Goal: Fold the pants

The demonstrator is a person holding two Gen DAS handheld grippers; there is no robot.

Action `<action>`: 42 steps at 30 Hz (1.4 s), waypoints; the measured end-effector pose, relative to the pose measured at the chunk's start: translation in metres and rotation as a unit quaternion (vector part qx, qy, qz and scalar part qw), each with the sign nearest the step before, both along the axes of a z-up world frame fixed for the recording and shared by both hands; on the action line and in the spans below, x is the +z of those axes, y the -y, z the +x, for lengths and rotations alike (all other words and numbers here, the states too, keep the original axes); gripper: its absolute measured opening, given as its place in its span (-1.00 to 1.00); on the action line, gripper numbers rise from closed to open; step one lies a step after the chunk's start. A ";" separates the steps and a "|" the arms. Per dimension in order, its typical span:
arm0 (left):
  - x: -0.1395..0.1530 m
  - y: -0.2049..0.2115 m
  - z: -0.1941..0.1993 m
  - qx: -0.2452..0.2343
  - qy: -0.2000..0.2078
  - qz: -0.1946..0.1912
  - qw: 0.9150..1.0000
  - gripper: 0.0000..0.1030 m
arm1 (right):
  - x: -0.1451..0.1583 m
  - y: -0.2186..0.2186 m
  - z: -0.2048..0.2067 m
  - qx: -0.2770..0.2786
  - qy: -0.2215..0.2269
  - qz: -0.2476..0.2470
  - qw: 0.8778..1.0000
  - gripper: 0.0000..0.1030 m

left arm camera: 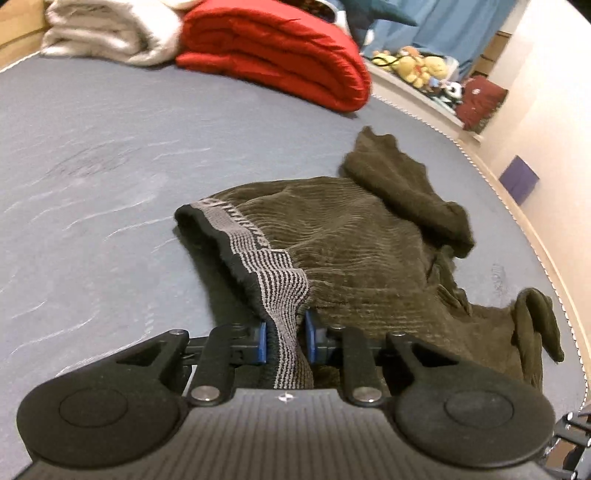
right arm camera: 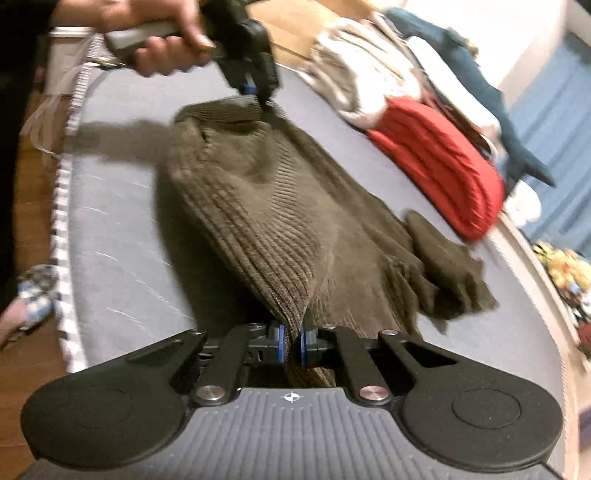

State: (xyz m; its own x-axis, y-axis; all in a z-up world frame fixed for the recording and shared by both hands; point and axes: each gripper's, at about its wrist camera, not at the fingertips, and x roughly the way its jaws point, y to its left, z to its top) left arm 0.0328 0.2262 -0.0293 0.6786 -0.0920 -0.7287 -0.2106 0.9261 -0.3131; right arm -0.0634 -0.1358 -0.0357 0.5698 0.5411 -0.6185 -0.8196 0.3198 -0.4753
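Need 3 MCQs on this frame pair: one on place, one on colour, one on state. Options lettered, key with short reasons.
1. Where does the left gripper grip the dark olive corduroy pants?
A. a leg hem
B. the grey striped waistband
C. a pocket

2. What colour is the folded quilted blanket at the far side of the grey-blue mattress?
A. red
B. green
C. yellow

3. What state is the right gripper in?
A. wide open above the mattress
B. shut on nothing
C. shut on the pants

Key: 1 B, the striped band runs between the blue pads. 2 A, the blanket beside the white one is plainly red. 3 C, ribbed fabric is pinched between its pads.
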 end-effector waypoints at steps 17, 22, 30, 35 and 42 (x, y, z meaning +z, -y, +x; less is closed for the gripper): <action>-0.016 -0.061 -0.005 0.067 -0.065 -0.060 0.994 0.32 | 0.011 -0.023 0.004 0.044 -0.122 0.029 0.991 -0.44; -0.027 -0.079 0.011 0.114 -0.063 -0.092 0.987 0.56 | 0.019 -0.022 0.004 0.052 -0.133 0.048 0.989 -0.16; -0.051 -0.071 0.059 0.103 -0.067 -0.062 0.991 0.53 | -0.008 -0.041 -0.007 0.080 -0.096 -0.007 0.992 -0.07; -0.044 -0.059 0.076 0.099 -0.036 0.044 0.993 -0.51 | -0.014 -0.045 -0.006 0.082 -0.080 -0.021 0.993 -0.57; -0.024 -0.036 0.087 0.109 0.000 0.146 0.983 -0.34 | -0.004 -0.042 0.002 0.090 -0.094 0.026 0.991 -0.77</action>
